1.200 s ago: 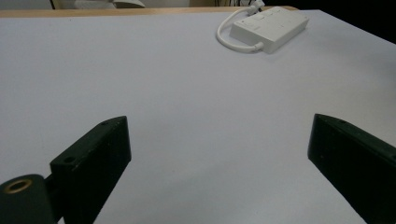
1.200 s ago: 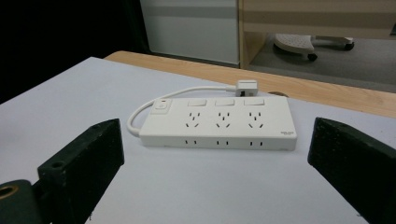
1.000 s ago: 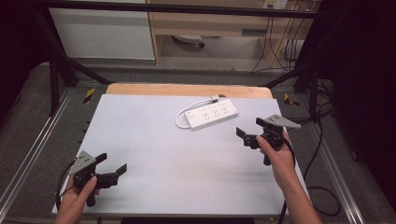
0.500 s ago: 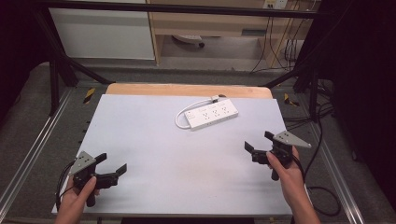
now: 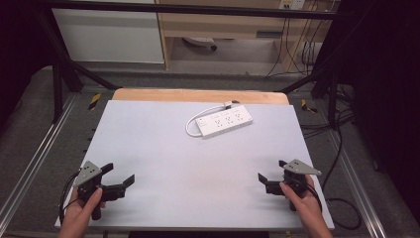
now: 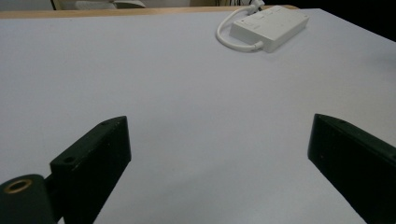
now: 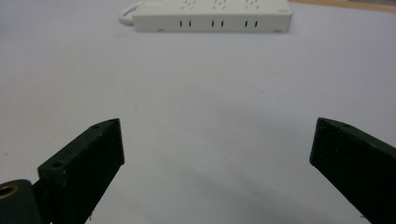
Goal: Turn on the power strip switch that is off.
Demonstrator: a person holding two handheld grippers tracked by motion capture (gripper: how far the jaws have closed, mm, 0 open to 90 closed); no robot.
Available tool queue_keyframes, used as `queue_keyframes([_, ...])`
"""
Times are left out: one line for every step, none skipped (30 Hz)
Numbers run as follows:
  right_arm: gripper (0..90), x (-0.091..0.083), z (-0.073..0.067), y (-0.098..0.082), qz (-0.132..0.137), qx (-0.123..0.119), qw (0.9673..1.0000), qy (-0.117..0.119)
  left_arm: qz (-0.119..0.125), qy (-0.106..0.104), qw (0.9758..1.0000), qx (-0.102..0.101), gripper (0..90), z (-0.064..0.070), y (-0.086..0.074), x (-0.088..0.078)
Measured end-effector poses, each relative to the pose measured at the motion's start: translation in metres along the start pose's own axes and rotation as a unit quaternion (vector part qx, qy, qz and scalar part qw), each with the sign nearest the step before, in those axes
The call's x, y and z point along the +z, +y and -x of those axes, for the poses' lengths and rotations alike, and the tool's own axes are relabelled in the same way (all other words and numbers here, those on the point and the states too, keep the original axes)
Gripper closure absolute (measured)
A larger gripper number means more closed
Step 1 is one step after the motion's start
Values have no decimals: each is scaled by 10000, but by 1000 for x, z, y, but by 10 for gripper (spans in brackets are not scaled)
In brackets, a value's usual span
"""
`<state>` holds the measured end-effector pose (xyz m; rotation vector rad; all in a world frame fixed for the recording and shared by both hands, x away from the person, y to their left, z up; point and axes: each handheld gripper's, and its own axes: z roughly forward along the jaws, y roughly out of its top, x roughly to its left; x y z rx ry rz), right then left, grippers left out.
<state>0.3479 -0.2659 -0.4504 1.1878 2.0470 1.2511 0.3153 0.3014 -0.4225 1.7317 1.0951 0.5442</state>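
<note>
The right tool has pulled back from the power strip to the near edge of the desk. The left tool waits too. Both are wide apart, holding nothing. The strip lies far back, untouched.

Right gripper pulled back toward near table edge — farther from power strip.
</note>
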Motion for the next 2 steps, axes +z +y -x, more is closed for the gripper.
queue_keyframes([34,1,-2,-2,-79,9,10000,-7,11,5,10000,2,60,0,0,0])
queue_keyframes([33,3,-2,-3,-178,-16,9998,-26,12,-6,10000,5,60,0,0,0])
